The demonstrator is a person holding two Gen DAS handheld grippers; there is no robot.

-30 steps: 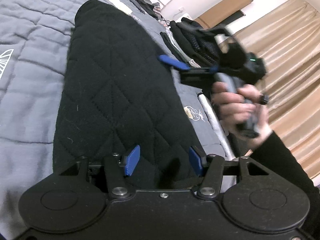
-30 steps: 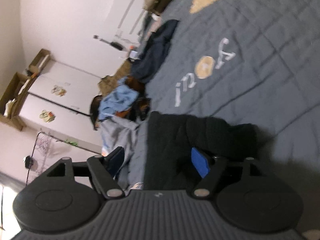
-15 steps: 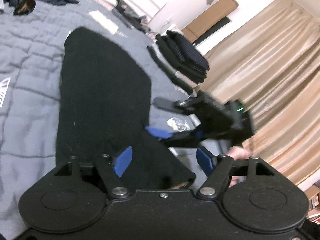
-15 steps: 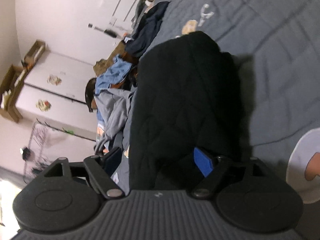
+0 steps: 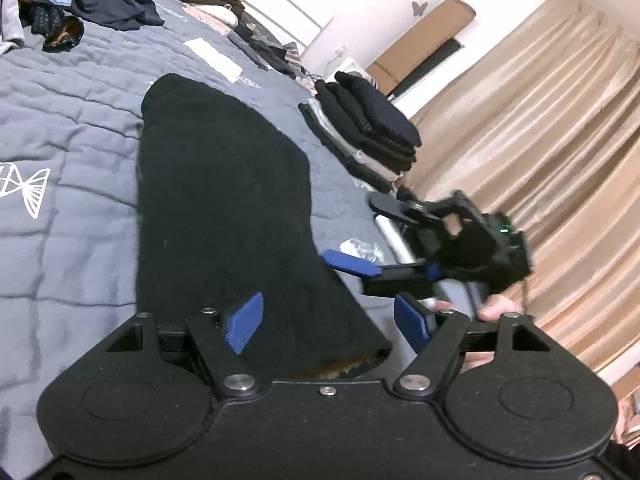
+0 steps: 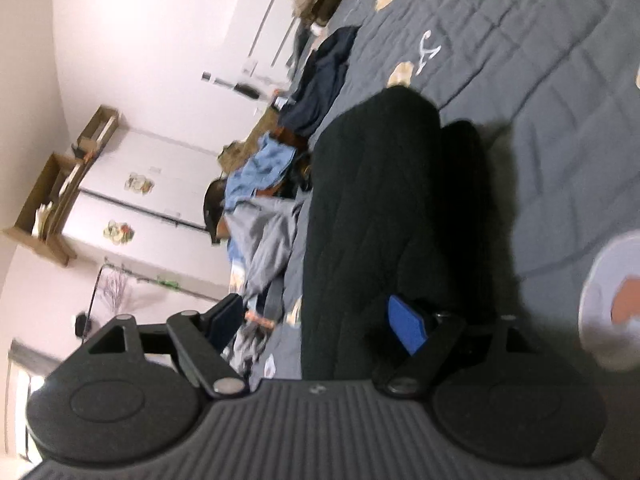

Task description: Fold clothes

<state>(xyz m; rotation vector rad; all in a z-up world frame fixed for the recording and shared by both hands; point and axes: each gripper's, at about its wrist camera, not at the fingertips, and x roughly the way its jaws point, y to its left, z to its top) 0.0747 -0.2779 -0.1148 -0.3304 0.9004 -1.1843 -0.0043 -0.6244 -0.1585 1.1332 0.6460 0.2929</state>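
In the left wrist view, the grey quilted bedspread with white printed motifs (image 5: pixel 72 128) fills the left side, and a heap of unfolded clothes in blue, navy and brown (image 5: pixel 60 4) sits at its far upper corner. Across the middle lies the black quilted garment, folded into a long narrow shape (image 5: pixel 216 208); it rests flat on the bedspread and runs from a rounded far end down to a near edge that reaches in between the fingers of the left gripper (image 5: pixel 328 324). Those blue-padded fingers stand wide apart, one over the cloth and one just off its right edge, gripping nothing. Further right, a neat stack of dark folded clothes (image 5: pixel 368 124) sits near the bed's far edge. To the right of the garment's near end hovers the right gripper (image 5: pixel 360 236), its two fingers spread, the blue-padded one (image 5: pixel 352 263) just beside the cloth's edge; whether it touches cannot be told. Behind it hang beige pleated curtains (image 5: pixel 540 140).

In the right wrist view, white wardrobe doors with flower stickers (image 6: pixel 132 208) stand at the left, then the clothes heap, then the same black garment (image 6: pixel 376 216) on the bedspread (image 6: pixel 540 80). The right gripper (image 6: pixel 320 320) is open wide, with the garment's near end lying between its fingers and one blue pad (image 6: pixel 406 322) over the cloth
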